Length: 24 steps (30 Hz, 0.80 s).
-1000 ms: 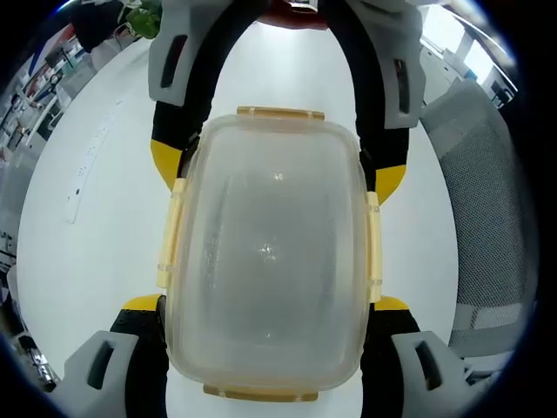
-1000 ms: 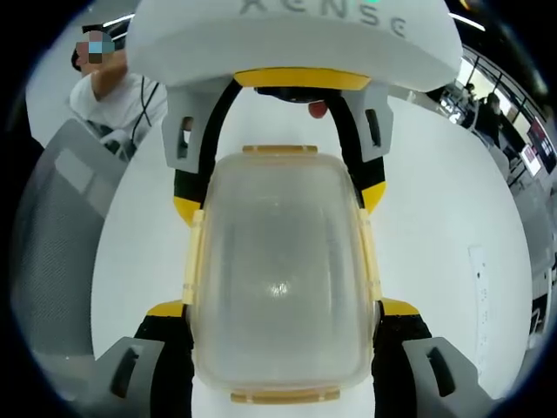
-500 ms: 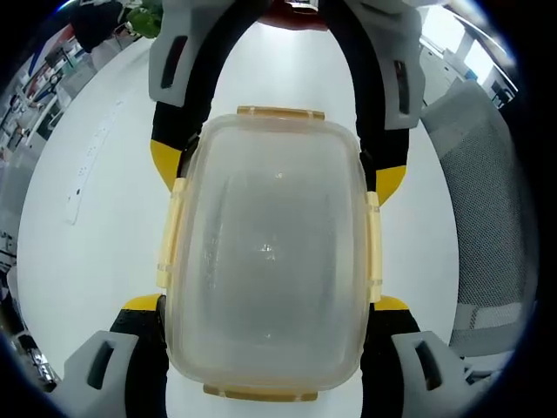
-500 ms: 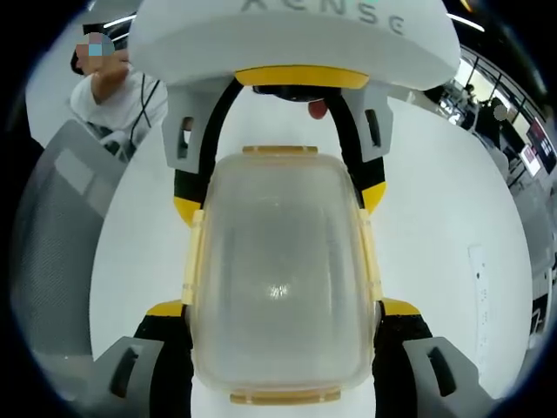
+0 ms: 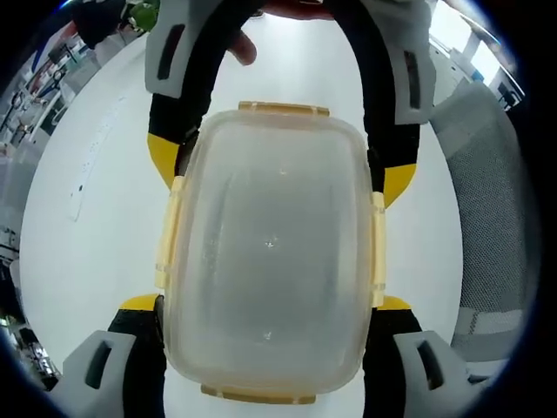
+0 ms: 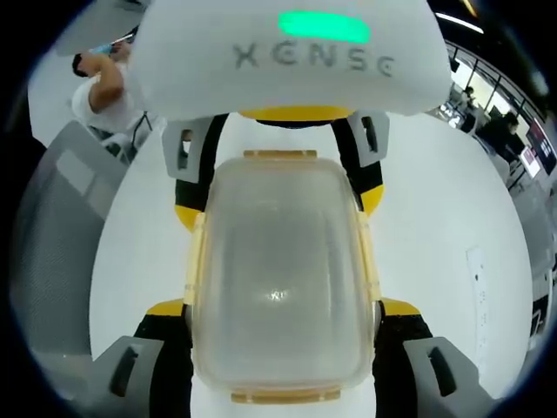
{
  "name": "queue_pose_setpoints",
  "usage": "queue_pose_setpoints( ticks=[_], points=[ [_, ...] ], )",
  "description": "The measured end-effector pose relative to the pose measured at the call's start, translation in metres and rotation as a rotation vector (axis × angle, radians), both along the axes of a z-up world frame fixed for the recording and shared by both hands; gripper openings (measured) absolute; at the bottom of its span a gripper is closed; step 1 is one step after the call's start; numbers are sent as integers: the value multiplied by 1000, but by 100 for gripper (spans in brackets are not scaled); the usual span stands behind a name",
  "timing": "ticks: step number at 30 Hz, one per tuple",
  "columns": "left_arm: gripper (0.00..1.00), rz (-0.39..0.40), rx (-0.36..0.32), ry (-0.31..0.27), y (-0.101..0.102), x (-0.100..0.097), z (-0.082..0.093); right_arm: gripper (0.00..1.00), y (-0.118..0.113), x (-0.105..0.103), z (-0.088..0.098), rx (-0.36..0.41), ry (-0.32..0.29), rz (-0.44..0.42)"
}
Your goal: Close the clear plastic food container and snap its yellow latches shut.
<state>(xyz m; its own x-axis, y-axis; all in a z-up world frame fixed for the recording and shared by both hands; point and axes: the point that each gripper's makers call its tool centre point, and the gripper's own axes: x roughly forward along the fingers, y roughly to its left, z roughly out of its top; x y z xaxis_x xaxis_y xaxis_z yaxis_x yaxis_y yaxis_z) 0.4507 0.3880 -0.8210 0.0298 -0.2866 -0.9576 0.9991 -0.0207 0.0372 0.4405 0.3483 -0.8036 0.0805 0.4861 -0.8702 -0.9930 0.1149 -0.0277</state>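
The clear plastic container (image 5: 270, 252) with its lid on lies on the white table (image 5: 87, 261), held from two opposite ends. Pale yellow latches (image 5: 168, 231) run along all its edges and lie flat against the rim. My left gripper (image 5: 265, 305) clasps its near end in the left gripper view, yellow-tipped jaws pressed to both long sides. My right gripper (image 5: 278, 170) grips the far end there. In the right gripper view the container (image 6: 278, 279) sits between my right gripper (image 6: 283, 306) below and my left gripper (image 6: 278, 205) above, under its white housing.
A grey mesh chair (image 5: 487, 218) stands beside the table, seen also as the chair (image 6: 61, 235) in the right gripper view. A white power strip (image 5: 87, 170) lies on the table. A person in a white shirt (image 6: 109, 96) sits beyond the table, and a fingertip (image 5: 244, 48) shows by the right gripper.
The container stays gripped at both ends. The left gripper's white housing now sits lower and larger in the right gripper view, and a fingertip has come into the left gripper view.
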Motion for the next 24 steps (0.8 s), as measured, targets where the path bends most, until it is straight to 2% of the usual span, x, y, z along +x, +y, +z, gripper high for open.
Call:
queue_pose_setpoints(
  ticks=[3,14,18,22,23,24],
  points=[
    [96,3,-3,3,0,0,0,87,0,-1,1,8,4,2],
    [99,2,4,1,9,-2,4,100,-3,-3,5,37,10,0],
    [99,9,-13,-5,8,-3,9,99,-1,4,9,49,-34,0],
    [97,18,-38,-10,4,-6,13,99,3,3,15,76,-41,-3],
    [96,20,-39,-14,4,-6,14,99,7,6,20,99,-80,10],
    [96,19,-47,-21,3,-6,16,99,7,6,20,102,-82,9]
  ],
)
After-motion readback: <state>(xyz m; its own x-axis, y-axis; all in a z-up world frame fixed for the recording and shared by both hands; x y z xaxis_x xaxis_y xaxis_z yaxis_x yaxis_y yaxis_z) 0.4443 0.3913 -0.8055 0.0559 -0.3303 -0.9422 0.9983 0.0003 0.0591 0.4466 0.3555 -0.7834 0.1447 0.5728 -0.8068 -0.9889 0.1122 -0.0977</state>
